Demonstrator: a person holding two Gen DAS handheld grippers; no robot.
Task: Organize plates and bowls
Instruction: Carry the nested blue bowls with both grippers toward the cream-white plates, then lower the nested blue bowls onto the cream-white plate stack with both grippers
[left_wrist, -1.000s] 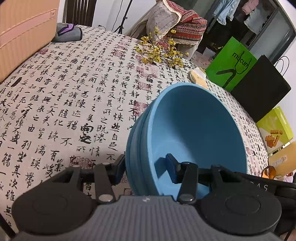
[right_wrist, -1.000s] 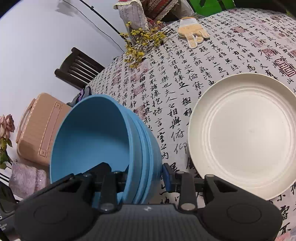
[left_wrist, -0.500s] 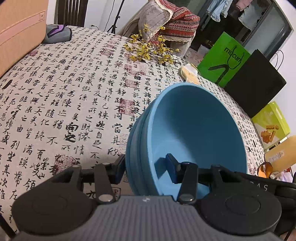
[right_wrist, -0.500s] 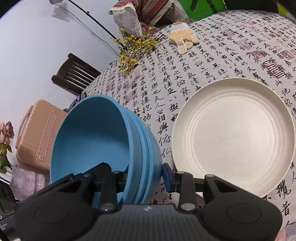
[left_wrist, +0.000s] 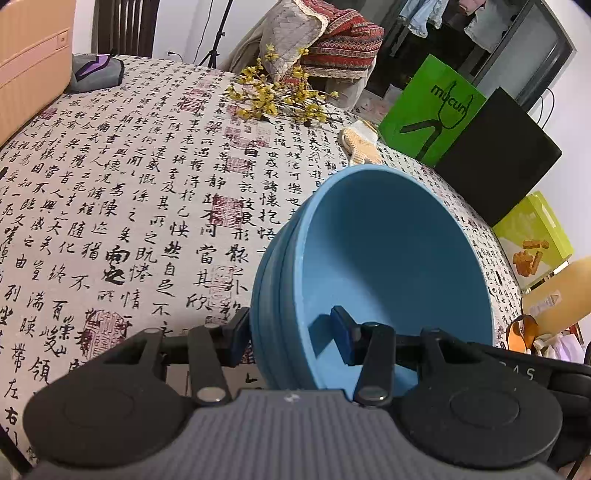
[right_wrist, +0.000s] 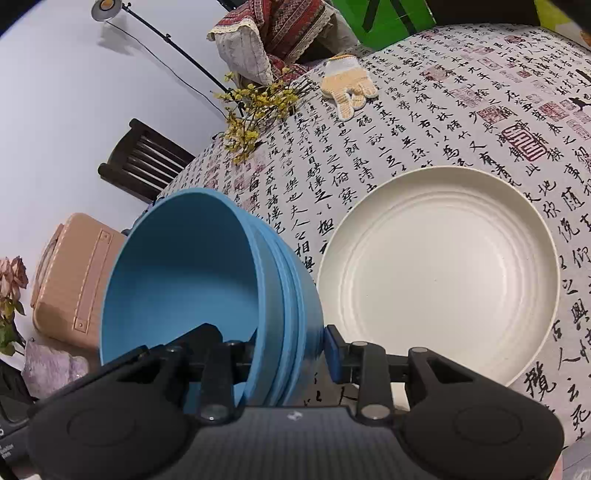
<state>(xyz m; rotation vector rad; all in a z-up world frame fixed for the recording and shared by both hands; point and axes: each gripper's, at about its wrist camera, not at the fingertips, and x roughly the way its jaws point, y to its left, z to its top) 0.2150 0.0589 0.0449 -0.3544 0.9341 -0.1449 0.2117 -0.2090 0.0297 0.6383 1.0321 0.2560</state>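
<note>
A stack of nested blue bowls (left_wrist: 388, 258) is held tilted above the calligraphy tablecloth by both grippers. My left gripper (left_wrist: 290, 336) is shut on the stack's rim, one finger inside the top bowl and one outside. My right gripper (right_wrist: 288, 350) is shut on the opposite rim of the blue bowls (right_wrist: 177, 266), its inner finger partly hidden by the bowl wall. A large cream plate (right_wrist: 439, 280) lies flat on the table just right of the bowls in the right wrist view. It does not show in the left wrist view.
A knitted glove (right_wrist: 349, 88) and a spray of yellow flowers (left_wrist: 280, 96) lie at the table's far side. A tan suitcase (left_wrist: 29, 62) stands at the left. Green and black bags (left_wrist: 432, 110) stand beyond the table, and a dark chair (right_wrist: 144, 162) beside it.
Both grippers carried the bowl stack sideways, so the cream plate has drawn closer to the bowls in the right wrist view. Both grips stayed the same.
</note>
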